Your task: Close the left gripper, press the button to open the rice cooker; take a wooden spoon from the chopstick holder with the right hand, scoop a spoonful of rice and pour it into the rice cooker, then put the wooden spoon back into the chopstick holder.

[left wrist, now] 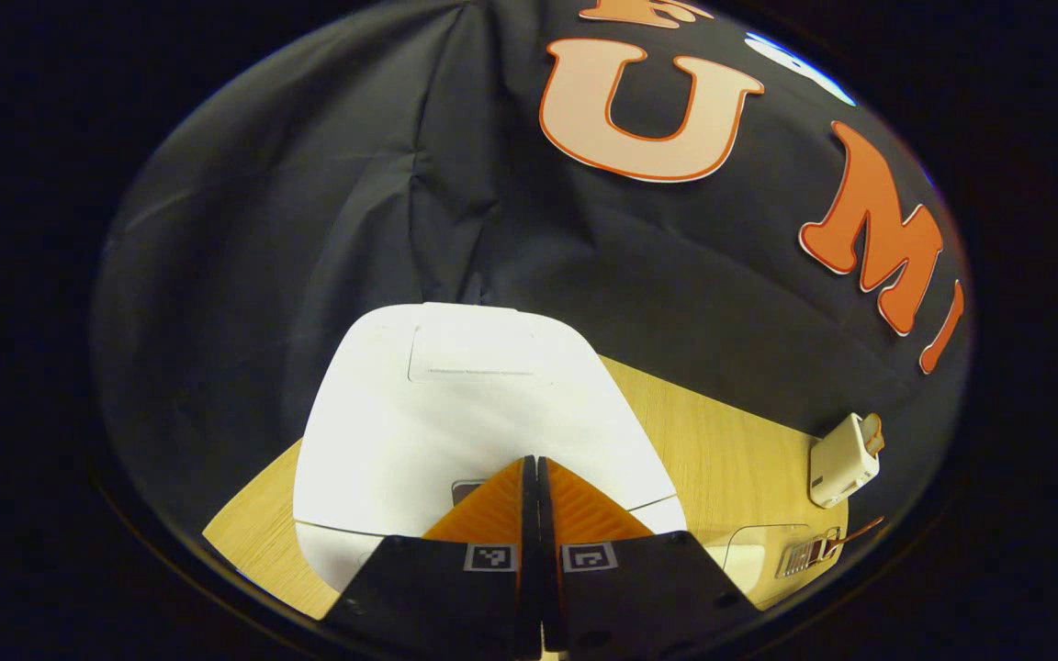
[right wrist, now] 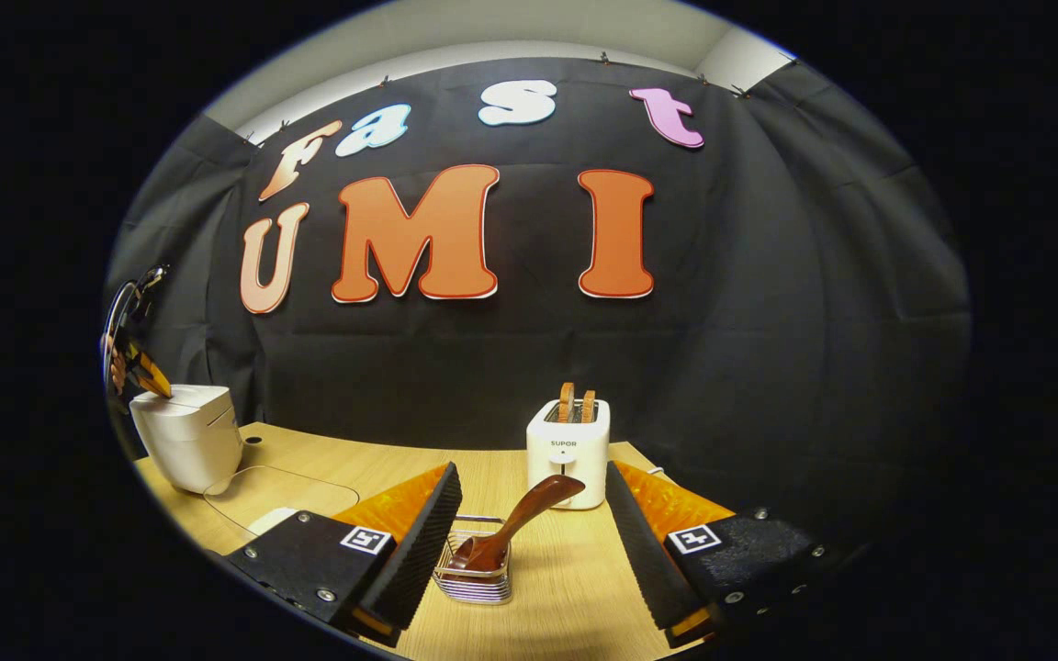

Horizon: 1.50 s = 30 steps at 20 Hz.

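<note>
In the left gripper view the white rice cooker (left wrist: 455,404) stands with its lid down. My left gripper (left wrist: 536,462) is shut, with nothing between its fingers, and its tips are over the front of the lid by the button (left wrist: 467,491). In the right gripper view my right gripper (right wrist: 534,500) is open above the table. The wire chopstick holder (right wrist: 472,578) holds a dark wooden spoon (right wrist: 520,519), seen between and beyond the fingers, handle leaning up to the right. At the far left, the left gripper (right wrist: 136,363) rests at the top of the rice cooker (right wrist: 189,445).
A white toaster (right wrist: 568,452) with two bread slices stands just behind the holder, against the black cloth wall. A clear container (right wrist: 276,496) lies on the wooden table (right wrist: 566,606) between cooker and holder. The toaster (left wrist: 846,459) and holder (left wrist: 804,555) are right of the cooker.
</note>
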Each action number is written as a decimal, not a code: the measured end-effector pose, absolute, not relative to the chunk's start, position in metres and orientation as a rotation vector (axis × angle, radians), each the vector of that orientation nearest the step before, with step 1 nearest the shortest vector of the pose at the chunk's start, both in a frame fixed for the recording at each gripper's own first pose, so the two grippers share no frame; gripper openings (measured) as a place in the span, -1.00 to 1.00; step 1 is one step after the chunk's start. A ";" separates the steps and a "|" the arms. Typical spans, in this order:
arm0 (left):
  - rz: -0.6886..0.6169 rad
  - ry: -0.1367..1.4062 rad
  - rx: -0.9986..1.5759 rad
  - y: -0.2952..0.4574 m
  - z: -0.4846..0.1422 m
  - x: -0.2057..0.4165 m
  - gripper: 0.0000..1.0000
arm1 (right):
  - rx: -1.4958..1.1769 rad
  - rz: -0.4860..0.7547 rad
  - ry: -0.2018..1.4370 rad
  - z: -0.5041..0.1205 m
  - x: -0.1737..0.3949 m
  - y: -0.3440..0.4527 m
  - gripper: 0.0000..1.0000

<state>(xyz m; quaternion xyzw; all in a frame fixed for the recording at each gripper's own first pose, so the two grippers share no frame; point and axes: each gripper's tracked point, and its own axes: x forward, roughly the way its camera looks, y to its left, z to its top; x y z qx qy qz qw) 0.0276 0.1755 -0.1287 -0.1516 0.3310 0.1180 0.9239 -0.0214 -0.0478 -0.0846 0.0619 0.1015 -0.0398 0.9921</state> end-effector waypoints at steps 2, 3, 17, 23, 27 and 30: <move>0.268 0.576 -0.268 0.184 -0.105 0.028 -0.92 | 0.126 -0.088 0.217 -0.090 -0.021 -0.051 0.88; 0.278 0.515 -0.230 0.189 -0.090 0.030 -1.00 | 0.129 -0.090 0.227 -0.091 -0.021 -0.049 0.87; 0.241 0.204 -0.041 0.140 -0.020 0.021 -0.36 | 0.346 -0.102 0.352 -0.158 0.018 -0.034 0.67; 0.194 0.208 -0.002 0.115 -0.025 0.009 -0.22 | 0.473 -0.089 0.378 -0.166 0.030 -0.027 0.03; 0.184 0.226 0.007 0.112 -0.034 0.008 -0.24 | 0.538 -0.069 0.394 -0.170 0.034 -0.021 -0.36; 0.180 0.246 0.001 0.110 -0.041 0.009 -0.24 | 0.554 -0.051 0.424 -0.179 0.032 -0.012 -0.52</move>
